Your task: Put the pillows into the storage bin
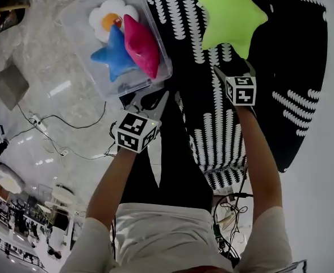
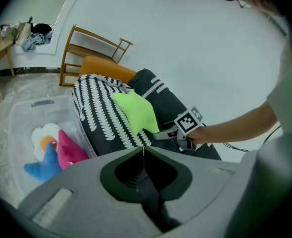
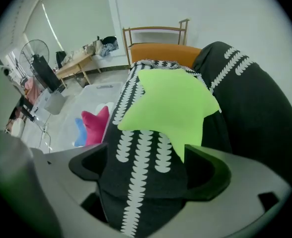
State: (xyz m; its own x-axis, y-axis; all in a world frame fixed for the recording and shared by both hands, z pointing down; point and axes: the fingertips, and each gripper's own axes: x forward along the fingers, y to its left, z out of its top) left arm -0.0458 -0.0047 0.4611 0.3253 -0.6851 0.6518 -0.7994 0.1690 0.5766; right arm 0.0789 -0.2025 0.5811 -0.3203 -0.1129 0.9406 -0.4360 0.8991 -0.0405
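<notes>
Storage bin: clear rigid plastic, rectangular, standing on a pale marbled floor just beside the seat. Contents: flower pillow, white plush with an orange centre; blue star pillow, soft plush; pink star pillow, plush, lying against the blue one. Green star pillow: lime plush, five blunt points, outside the bin, lying on the seat. Seat: rounded, black fabric printed with rows of white scalloped marks. Left tool: grey moulded jaws clenched together on nothing, hovering near the bin's corner. Right tool: jaws spread wide and released, straddling the seat's patterned fabric, with the green star's lowest point just by its right jaw.
</notes>
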